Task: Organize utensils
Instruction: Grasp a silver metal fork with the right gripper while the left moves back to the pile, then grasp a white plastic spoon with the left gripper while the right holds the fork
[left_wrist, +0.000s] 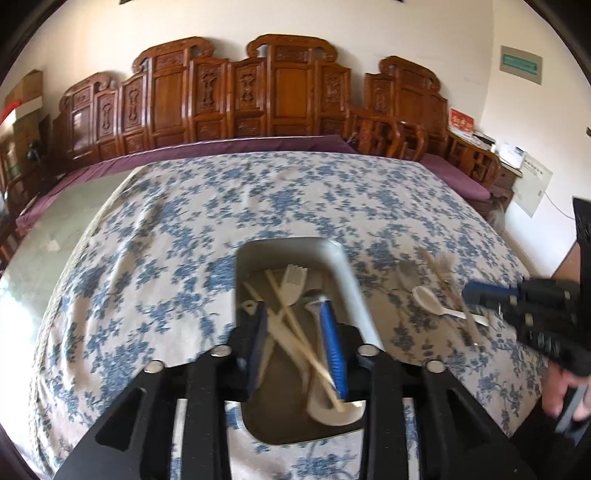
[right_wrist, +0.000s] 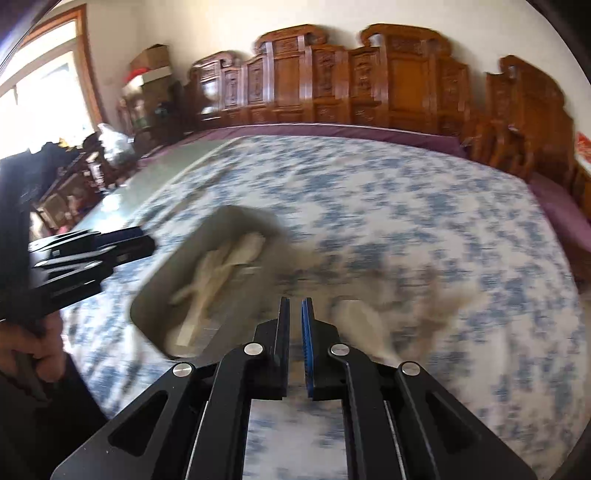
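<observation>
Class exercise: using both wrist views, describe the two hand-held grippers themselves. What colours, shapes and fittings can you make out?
Both the left gripper and the right gripper are matte black, with angular linkage arms that have cut-out slots and round silver pivot bolts. Each has two flat jaws, and ribbed blue pads line their inner faces. No cables or markings are visible. A dark sleeve shows at the holding hand.

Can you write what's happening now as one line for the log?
left tongs: open over tray | right tongs: shut, empty | spoon: on cloth
</observation>
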